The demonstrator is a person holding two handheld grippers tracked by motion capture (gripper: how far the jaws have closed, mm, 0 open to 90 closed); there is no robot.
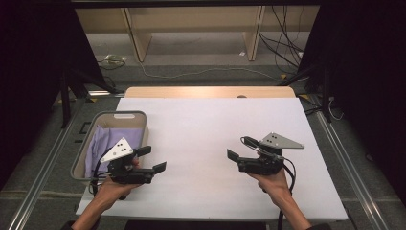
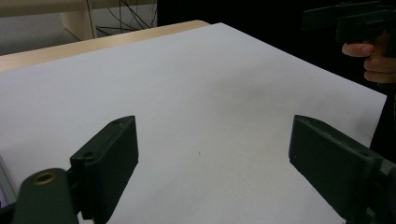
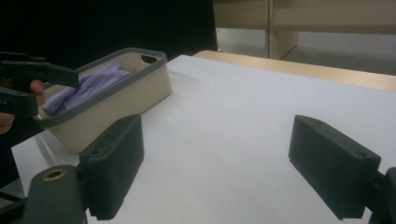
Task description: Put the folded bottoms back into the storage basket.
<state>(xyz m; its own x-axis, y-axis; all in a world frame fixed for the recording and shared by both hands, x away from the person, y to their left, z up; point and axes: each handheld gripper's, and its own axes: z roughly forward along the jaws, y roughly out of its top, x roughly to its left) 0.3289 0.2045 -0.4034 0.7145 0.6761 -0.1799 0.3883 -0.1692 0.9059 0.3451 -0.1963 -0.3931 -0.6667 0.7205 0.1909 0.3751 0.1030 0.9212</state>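
**Two spread grippers over a bare white tabletop, basket of lilac cloth at the left edge**

The white table surface (image 1: 210, 139) lies wide open between the two grippers, and a strip of light wood shows along its far edge. The left gripper (image 1: 152, 158) is held low near the front left corner, jaws spread wide with nothing between them. The right gripper (image 1: 239, 154) sits well apart toward the front right, jaws likewise parted and empty; both point inward across the middle.

A beige basket (image 1: 143, 125) with a grey rim and a handle slot stands at the table's left edge, just behind the left gripper. Inside lies crumpled lilac cloth (image 1: 103, 141), loosely folded and filling the bottom.

Beyond the table are a pale wooden shelf frame (image 1: 191, 24) and loose cables (image 1: 201, 72) on the grey floor. Metal rails (image 1: 43, 167) run along both sides.
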